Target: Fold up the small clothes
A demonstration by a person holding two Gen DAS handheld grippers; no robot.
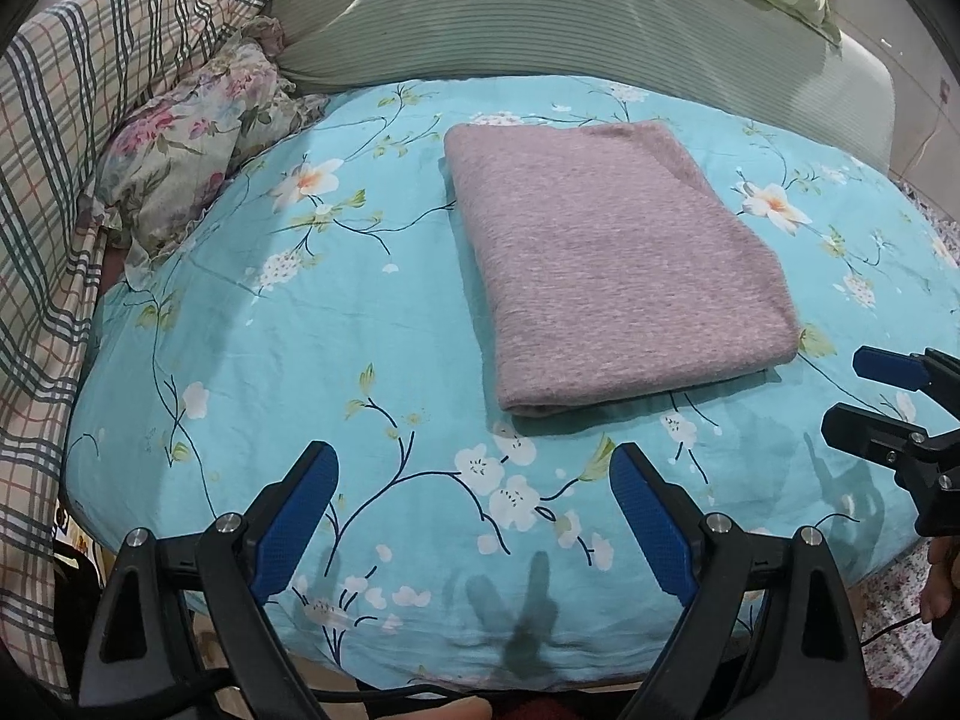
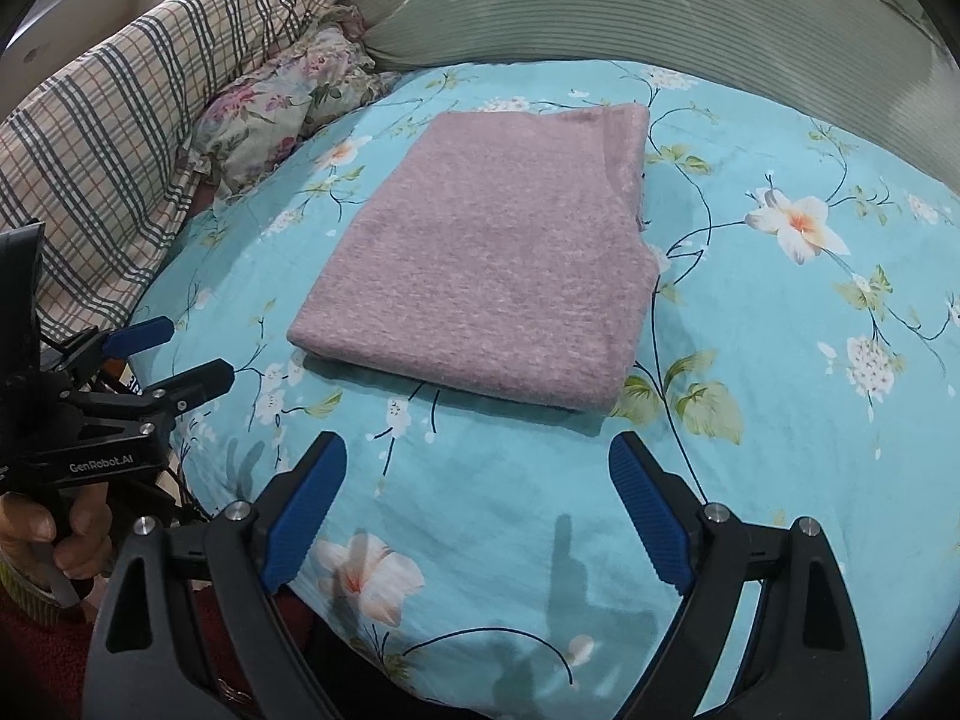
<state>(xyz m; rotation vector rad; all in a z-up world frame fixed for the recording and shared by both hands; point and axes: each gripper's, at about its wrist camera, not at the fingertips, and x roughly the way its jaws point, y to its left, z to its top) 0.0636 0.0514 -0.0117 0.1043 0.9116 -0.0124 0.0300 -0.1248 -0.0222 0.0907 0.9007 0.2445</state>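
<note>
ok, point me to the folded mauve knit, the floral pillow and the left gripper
folded mauve knit (image 1: 612,264): left wrist view, middle of its top face
floral pillow (image 2: 282,102): right wrist view, its printed front
left gripper (image 1: 474,504): left wrist view, midway between its open blue fingertips

Open passage: bare turquoise floral bedsheet (image 1: 252,360) before, left and right of the folded mauve knit garment (image 1: 606,252). Obstacles: plaid quilt (image 1: 72,138) and floral ruffled pillow (image 1: 192,150) heaped along left edge; green ribbed cushion (image 1: 480,18) blocking the far side.

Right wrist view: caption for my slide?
Folded mauve garment lies on floral sheet; right gripper open, empty.
</note>
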